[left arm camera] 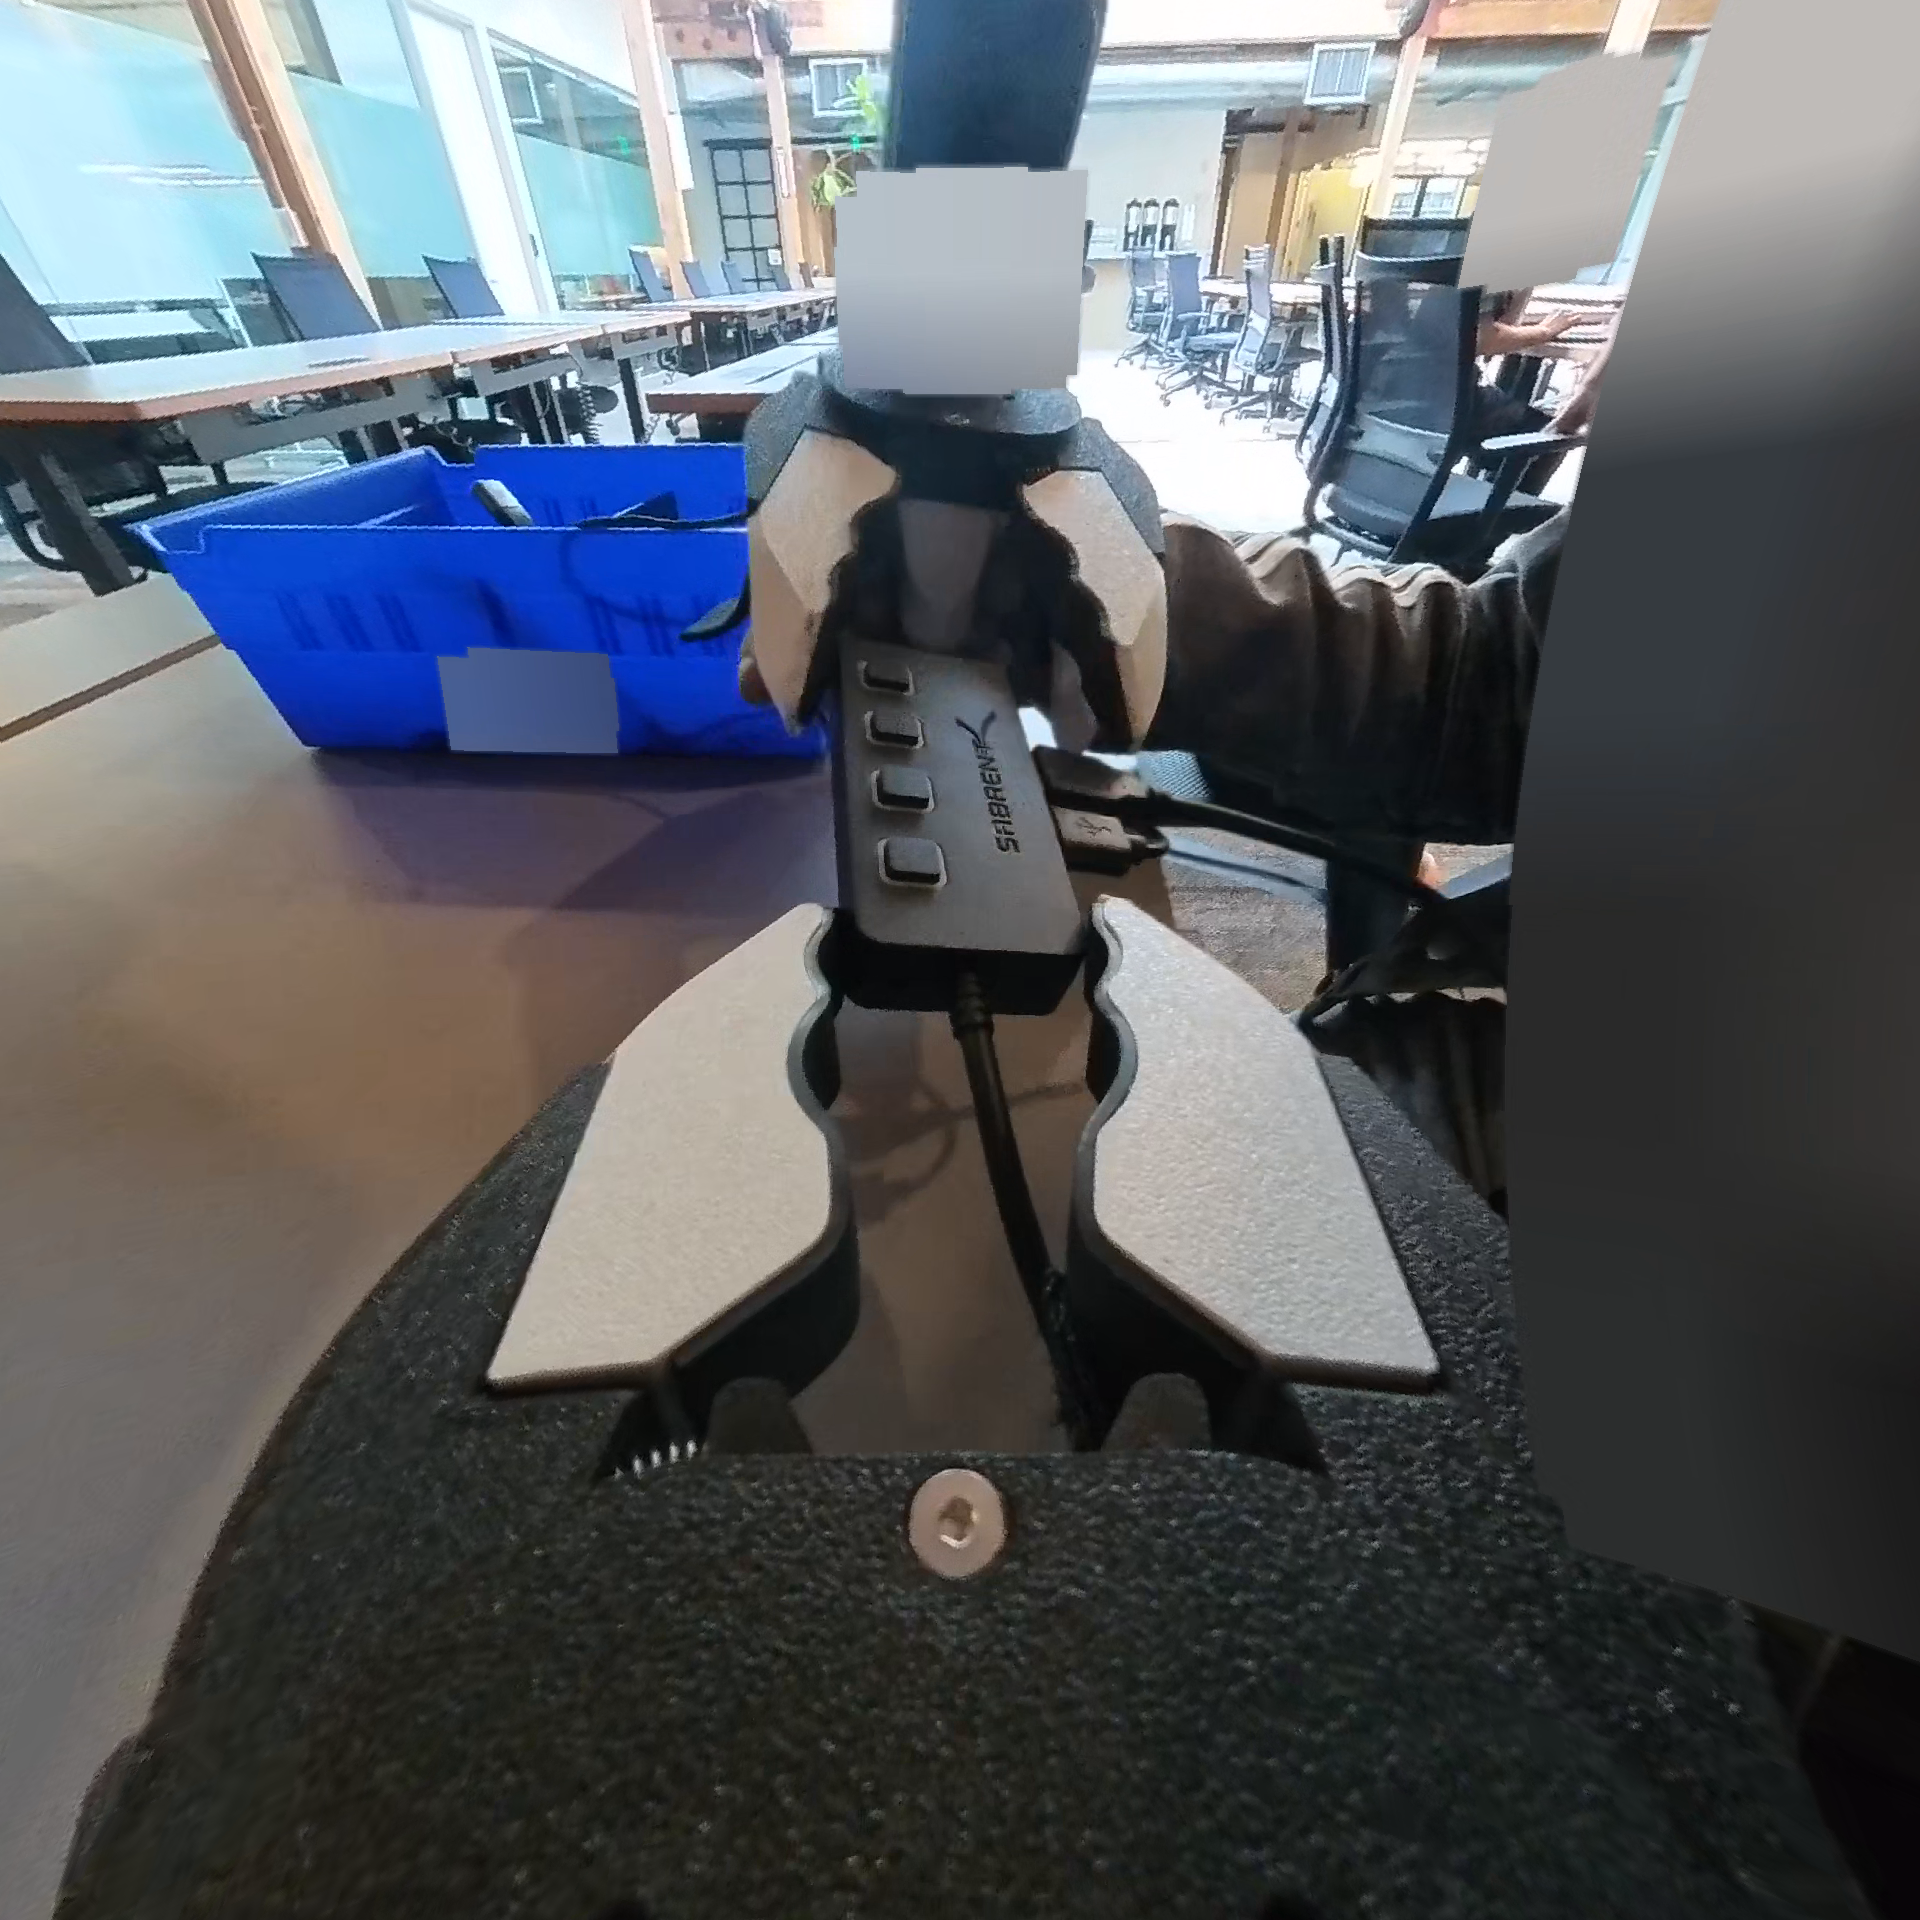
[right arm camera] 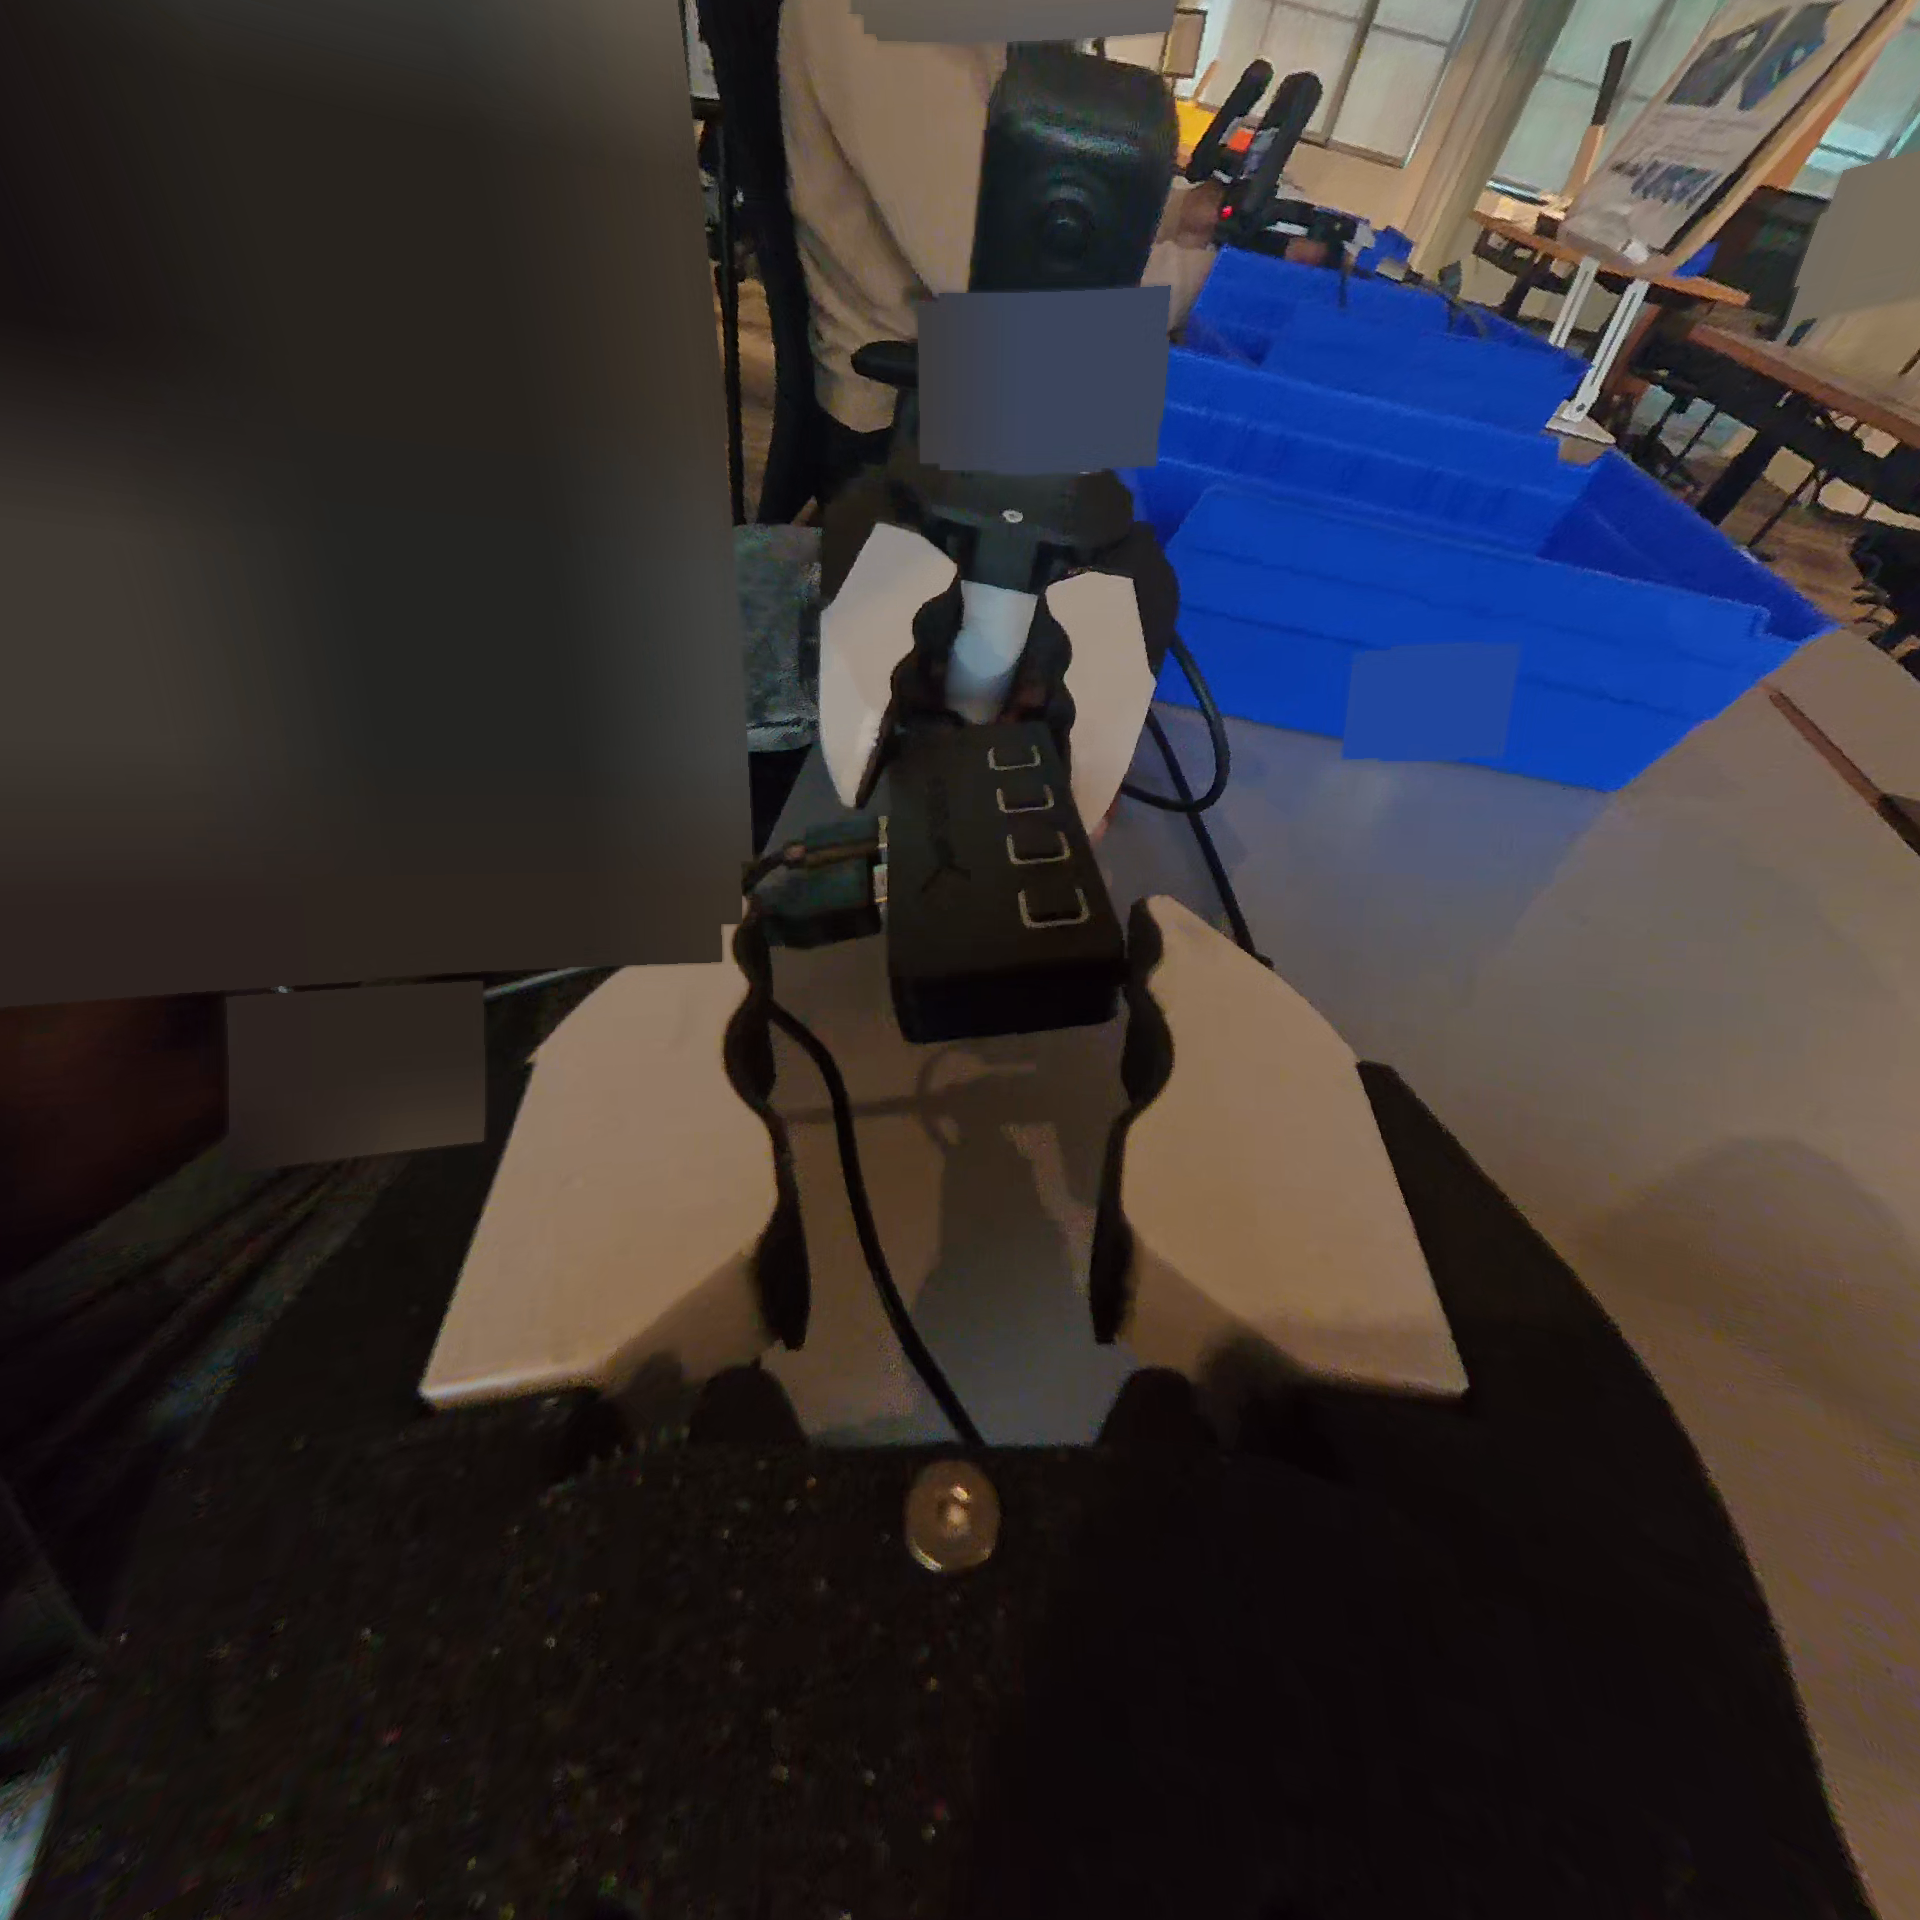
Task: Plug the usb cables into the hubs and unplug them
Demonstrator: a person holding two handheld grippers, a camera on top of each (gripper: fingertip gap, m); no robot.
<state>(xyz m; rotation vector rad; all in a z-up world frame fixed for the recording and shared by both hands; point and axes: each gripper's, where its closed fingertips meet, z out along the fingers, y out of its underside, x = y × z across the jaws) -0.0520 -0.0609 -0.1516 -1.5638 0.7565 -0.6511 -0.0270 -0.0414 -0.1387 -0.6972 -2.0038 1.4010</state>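
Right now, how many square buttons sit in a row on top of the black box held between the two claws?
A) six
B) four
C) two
B: the left wrist view shows four square buttons in a single row along the top of the black USB hub; the right wrist view shows the same four.

One hub [left arm camera: 940, 821], two plugs [left arm camera: 1091, 821], one bin [left arm camera: 416, 592].

Your hub [left arm camera: 951, 831] looks matt black plastic; the bin [left arm camera: 416, 613] glossy blue plastic, the table [left arm camera: 312, 935] smooth, faintly reflective.
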